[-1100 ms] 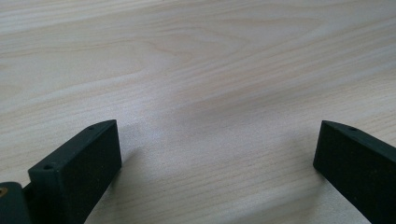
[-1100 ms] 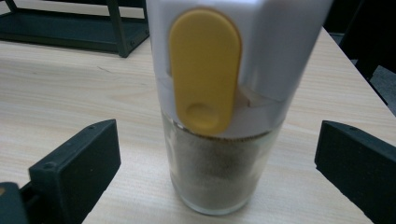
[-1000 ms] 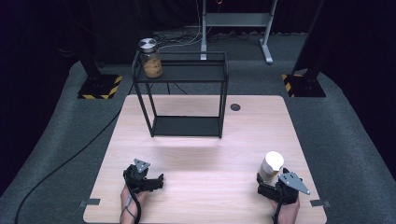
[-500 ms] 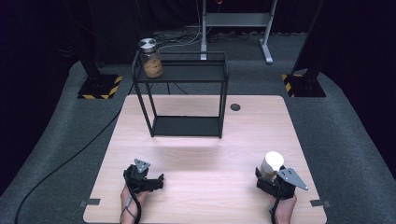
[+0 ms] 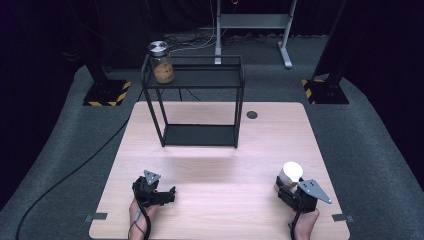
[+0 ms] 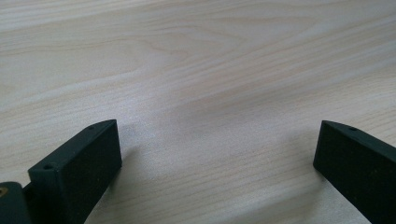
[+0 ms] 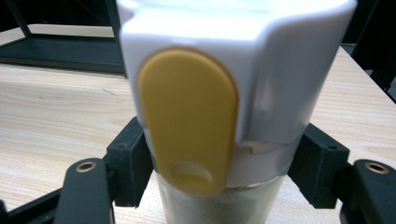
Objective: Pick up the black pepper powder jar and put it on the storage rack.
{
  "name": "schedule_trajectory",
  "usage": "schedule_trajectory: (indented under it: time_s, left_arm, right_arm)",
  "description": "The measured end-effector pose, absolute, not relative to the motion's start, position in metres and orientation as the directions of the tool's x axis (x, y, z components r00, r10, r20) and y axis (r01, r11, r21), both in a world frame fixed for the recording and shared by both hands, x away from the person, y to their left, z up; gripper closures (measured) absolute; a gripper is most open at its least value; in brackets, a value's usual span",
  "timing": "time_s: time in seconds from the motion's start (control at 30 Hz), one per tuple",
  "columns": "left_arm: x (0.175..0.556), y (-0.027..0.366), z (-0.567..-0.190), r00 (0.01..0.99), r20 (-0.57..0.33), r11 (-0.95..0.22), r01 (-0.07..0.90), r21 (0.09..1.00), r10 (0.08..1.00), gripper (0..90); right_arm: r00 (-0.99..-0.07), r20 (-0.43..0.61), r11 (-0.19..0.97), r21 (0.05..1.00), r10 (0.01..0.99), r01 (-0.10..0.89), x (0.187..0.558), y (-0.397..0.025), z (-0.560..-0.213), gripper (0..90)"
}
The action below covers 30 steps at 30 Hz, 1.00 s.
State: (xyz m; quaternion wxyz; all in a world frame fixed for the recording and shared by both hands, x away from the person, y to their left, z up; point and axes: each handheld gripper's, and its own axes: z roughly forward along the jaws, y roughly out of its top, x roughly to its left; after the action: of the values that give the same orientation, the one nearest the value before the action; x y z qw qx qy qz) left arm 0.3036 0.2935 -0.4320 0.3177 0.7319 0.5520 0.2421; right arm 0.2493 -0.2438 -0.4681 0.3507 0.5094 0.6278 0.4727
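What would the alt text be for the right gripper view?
A white-capped jar with a yellow flip tab stands close up between the two black jaws of the right gripper, which press against its sides. Behind it lie the pale wooden table and a black metal shelf frame.

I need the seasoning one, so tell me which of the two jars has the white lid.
The white-lidded jar, clamped in the right gripper at the table's near right. The other jar, on the black shelf, has a metal lid.
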Motion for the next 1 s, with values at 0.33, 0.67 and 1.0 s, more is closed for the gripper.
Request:
schedule_trajectory:
  time_s: [0.33,0.67,1.0]
  left_arm:
    - [0.304,0.294,-0.432,0.274,0.004,-0.189,0.654,0.732,0.962,0.3]
    - [0.303,0.293,-0.432,0.272,0.002,-0.187,0.654,0.733,0.962,0.2]
    - [0.303,0.293,-0.432,0.272,0.003,-0.187,0.654,0.733,0.962,0.3]
  right_arm:
    - [-0.24,0.051,0.028,0.949,0.969,0.313,0.248,-0.248,-0.463,29.5]
    - [-0.259,0.051,0.027,0.957,0.965,0.289,0.243,-0.251,-0.455,29.4]
    - [-0.271,0.048,0.031,0.96,0.961,0.28,0.242,-0.254,-0.444,29.4]
